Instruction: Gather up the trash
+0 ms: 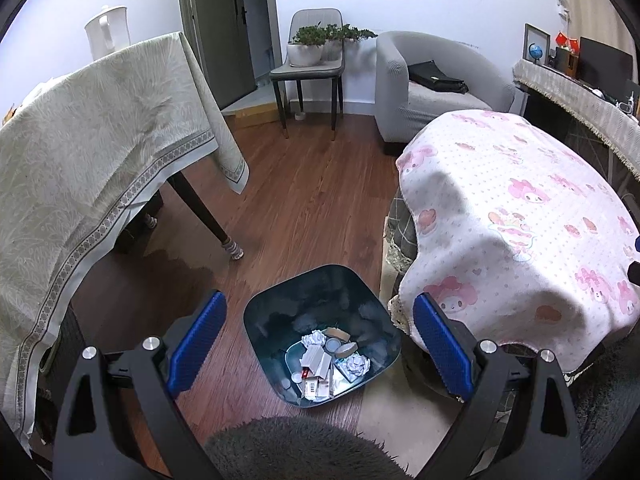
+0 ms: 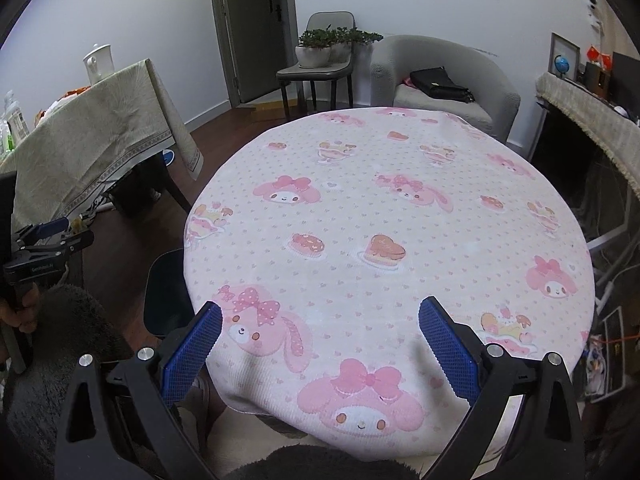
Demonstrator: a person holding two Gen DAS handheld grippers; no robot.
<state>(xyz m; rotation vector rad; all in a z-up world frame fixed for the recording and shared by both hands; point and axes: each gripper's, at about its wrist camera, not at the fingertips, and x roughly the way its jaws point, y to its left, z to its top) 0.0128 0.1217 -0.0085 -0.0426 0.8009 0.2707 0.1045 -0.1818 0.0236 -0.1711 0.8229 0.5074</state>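
Note:
A dark trash bin (image 1: 256, 316) stands on the wood floor beside the round table. Several pieces of trash (image 1: 328, 364) lie in its bottom: crumpled paper balls, cards and small round lids. My left gripper (image 1: 320, 340) is open and empty, held above the bin. My right gripper (image 2: 320, 344) is open and empty above the near edge of the round table with the pink cartoon cloth (image 2: 400, 216). I see no trash on that cloth. The bin's edge (image 2: 164, 296) shows left of the table in the right wrist view, with the left gripper's body (image 2: 44, 248) above it.
A table with a beige cloth (image 1: 88, 152) stands at the left, its leg (image 1: 208, 220) close to the bin. A grey armchair (image 1: 432, 84) with a black bag, a chair with potted plants (image 1: 312, 52) and a cluttered side shelf (image 1: 580, 92) stand behind.

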